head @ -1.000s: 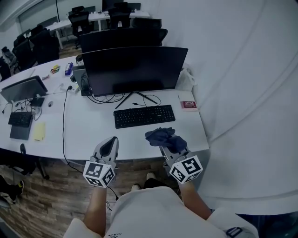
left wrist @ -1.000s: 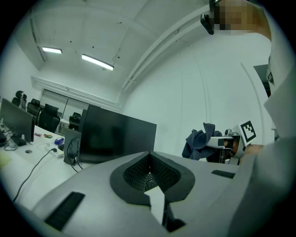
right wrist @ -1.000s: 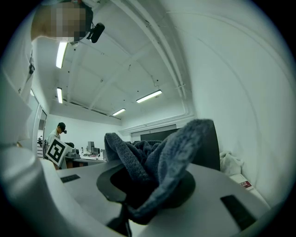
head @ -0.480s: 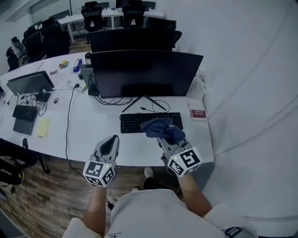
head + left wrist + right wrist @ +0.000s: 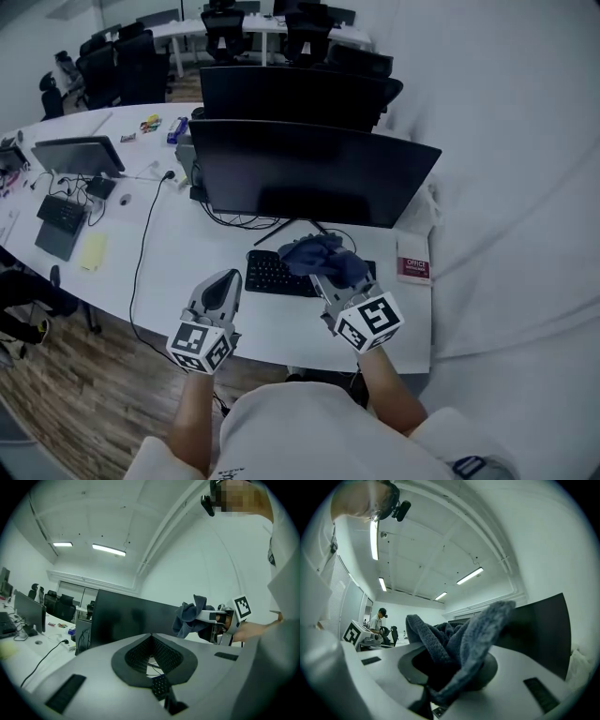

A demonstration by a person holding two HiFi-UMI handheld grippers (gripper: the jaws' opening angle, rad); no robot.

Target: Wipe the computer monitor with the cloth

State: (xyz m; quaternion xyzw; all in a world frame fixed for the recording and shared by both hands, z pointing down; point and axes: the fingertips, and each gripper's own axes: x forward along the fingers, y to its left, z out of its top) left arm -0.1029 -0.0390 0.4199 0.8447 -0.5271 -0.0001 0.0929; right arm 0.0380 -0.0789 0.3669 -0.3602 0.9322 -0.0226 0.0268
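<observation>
Between the jaws of the right claw (image 5: pixel 449 670) sits the cloth (image 5: pixel 457 639). They're clamped on a bunched wad of it, and loose folds flop up over the tips. Makes sense to me: with the padding sticking out front, fabric meets the screen first, not plastic. From the head view, the wad hangs above the right half of the keyboard (image 5: pixel 274 272), just near of the monitor's (image 5: pixel 309 173) lower edge. I'd say it isn't touching the glass yet, so no wiping has started.

The left claw (image 5: pixel 223 283) has its jaws together with nothing in them. It's held low at the near edge of the surface (image 5: pixel 178 248), well left of the cloth and out of the way. Looks like it's just parked, since this job only needs one claw.

Stuff around:
- The stand (image 5: pixel 292 230) and a tangle of cables (image 5: pixel 234 220) sit under the screen, so low strokes could snag there.
- A red booklet (image 5: pixel 413 267) lies to the right, beside the keyboard.
- A second monitor (image 5: pixel 295 92) stands right behind the first one.
- More desks and chairs (image 5: pixel 122 61) are far left.

Nothing blocks the screen face itself. My guess is the main risk is pushing too hard and rocking the monitor on that thin stand.
</observation>
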